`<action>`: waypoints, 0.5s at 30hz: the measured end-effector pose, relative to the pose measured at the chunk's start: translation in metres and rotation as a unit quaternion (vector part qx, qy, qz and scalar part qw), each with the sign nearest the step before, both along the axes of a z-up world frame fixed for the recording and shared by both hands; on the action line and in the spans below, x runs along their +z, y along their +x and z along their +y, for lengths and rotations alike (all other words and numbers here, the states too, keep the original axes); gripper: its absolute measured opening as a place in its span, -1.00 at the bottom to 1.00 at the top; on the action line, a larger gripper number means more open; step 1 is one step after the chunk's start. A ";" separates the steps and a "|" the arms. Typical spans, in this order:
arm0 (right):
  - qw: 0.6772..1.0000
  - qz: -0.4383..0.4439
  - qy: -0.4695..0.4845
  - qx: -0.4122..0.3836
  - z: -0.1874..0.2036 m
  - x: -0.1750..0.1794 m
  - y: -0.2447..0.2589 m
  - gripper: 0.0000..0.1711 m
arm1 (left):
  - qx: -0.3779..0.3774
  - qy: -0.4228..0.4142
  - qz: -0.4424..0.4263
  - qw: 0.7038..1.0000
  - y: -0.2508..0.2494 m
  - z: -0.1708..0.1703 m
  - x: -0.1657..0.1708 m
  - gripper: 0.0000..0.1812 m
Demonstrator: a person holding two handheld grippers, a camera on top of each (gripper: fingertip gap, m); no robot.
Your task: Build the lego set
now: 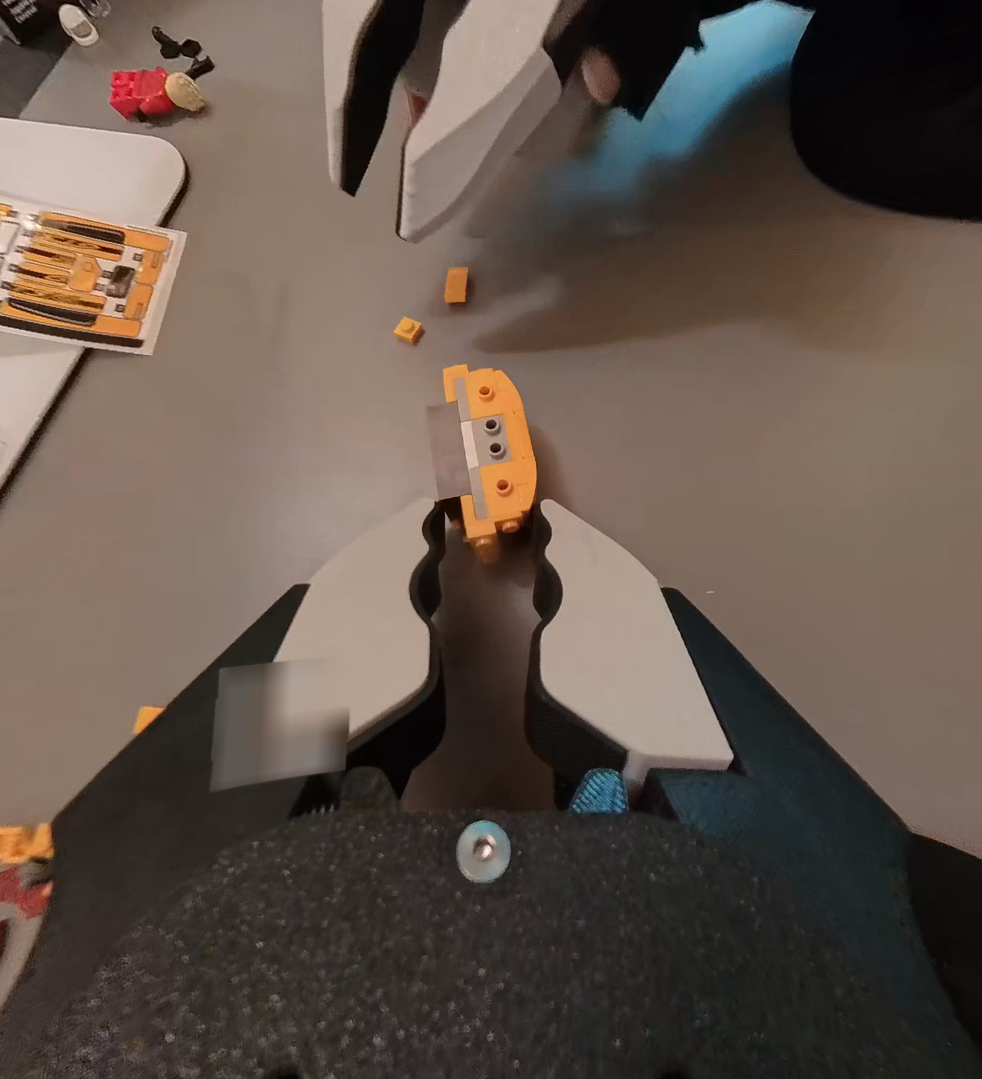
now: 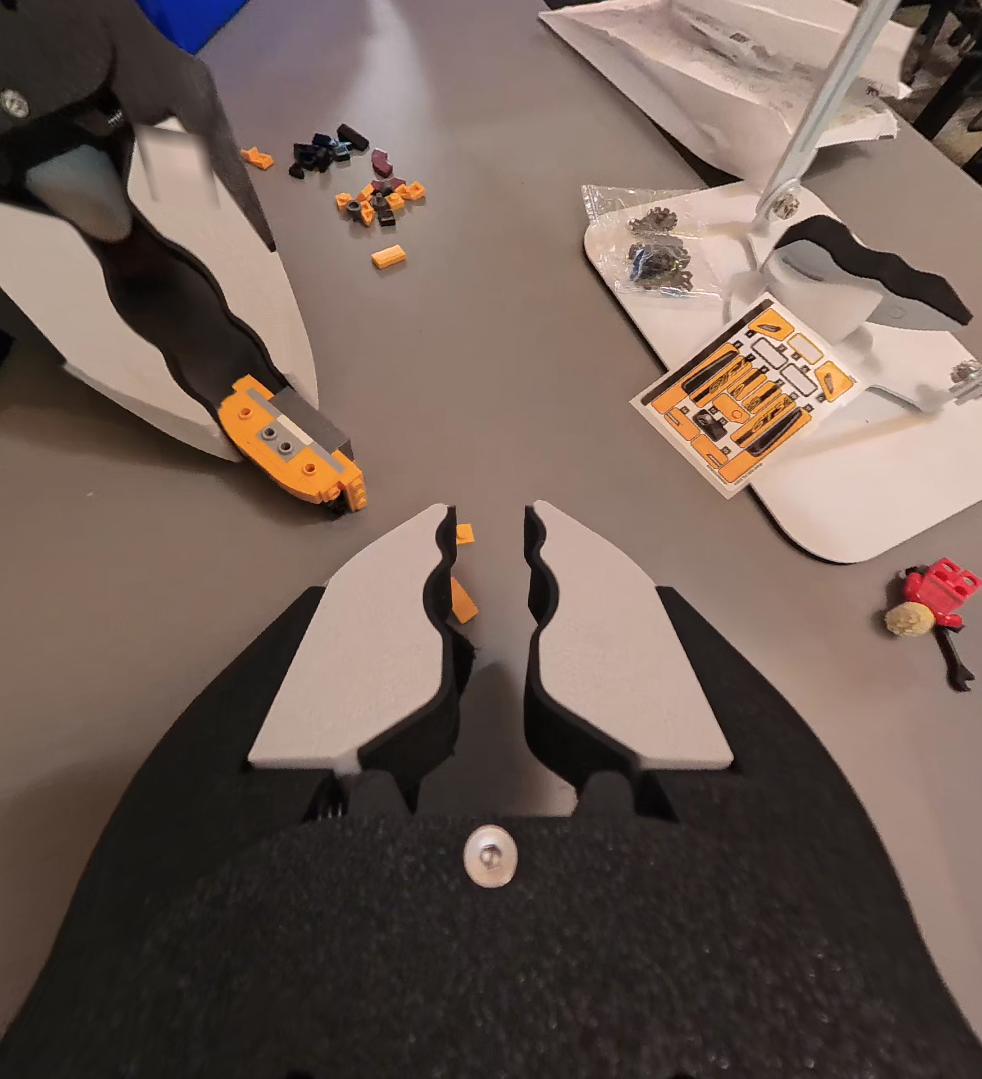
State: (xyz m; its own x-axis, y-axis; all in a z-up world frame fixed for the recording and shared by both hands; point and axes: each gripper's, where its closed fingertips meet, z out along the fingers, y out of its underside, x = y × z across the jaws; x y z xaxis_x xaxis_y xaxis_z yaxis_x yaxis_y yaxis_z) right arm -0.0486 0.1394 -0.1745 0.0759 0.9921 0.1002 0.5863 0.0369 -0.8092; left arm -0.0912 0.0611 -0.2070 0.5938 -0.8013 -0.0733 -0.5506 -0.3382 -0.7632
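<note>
A curved orange and grey Lego assembly (image 1: 491, 444) sits at the tips of my left gripper (image 1: 491, 511), whose jaws are closed on its near end, low over the grey table. The right wrist view shows the same assembly (image 2: 293, 441) between the left gripper's fingers (image 2: 270, 429). My right gripper (image 2: 488, 514) is open and empty, just above two small orange pieces: a one-stud plate (image 2: 464, 534) and a tile (image 2: 463, 602) by its left finger. In the left wrist view the right gripper (image 1: 383, 213) hangs beyond the tile (image 1: 456, 285) and the plate (image 1: 408, 330).
A sticker sheet (image 2: 751, 391) lies on a white board (image 2: 885, 514) with a bag of parts (image 2: 652, 257) and a metal stand. A red minifigure (image 2: 938, 595) lies at the right. Loose orange and dark pieces (image 2: 380, 198) and an orange tile (image 2: 388, 256) lie farther off. The tips of one gripper are about 10 centimeters away from the tips of the other. The right tips stand about 4 centimeters off the plate (image 1: 408, 330). It is some 4 centimeters from my right tips to the tile (image 1: 456, 285).
</note>
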 end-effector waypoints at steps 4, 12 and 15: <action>0.997 0.008 -0.014 0.076 -0.027 0.001 -0.004 -0.74 | -0.014 -0.058 -0.097 0.993 0.004 -0.009 0.013 -0.70; 0.984 0.014 -0.007 0.175 -0.070 0.005 -0.011 -0.56 | -0.016 -0.155 -0.222 0.963 0.002 -0.016 0.027 -0.70; 0.982 0.007 0.049 0.184 -0.078 0.002 -0.020 -0.47 | -0.009 -0.177 -0.247 0.953 0.004 -0.016 0.030 -0.70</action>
